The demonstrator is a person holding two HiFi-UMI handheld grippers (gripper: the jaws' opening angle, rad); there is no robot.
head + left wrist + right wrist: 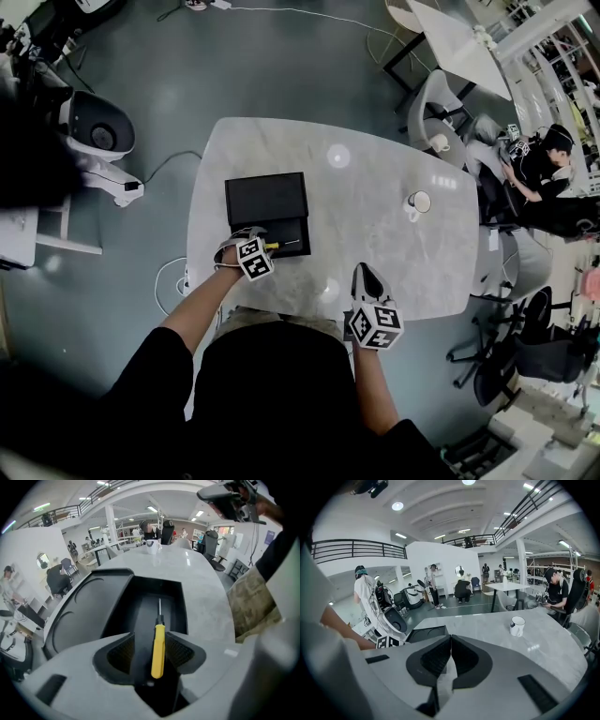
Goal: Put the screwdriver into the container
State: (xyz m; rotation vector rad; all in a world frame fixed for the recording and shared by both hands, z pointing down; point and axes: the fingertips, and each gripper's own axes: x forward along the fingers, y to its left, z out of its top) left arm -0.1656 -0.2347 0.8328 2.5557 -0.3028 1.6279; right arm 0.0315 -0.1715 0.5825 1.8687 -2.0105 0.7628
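The left gripper (156, 641) stands with jaws apart around the screwdriver (158, 653), which lies in the container (93, 611), tip at 12 o'clock. We withdraw straight toward 6 o'clock without nudging the handle. The right gripper (450, 644) is closed and empty.

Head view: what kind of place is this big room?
Probably an open office or lab workshop. Black office chairs stand around, a person sits working nearby, and the right gripper view shows a railed balcony up above, with more people at tables.
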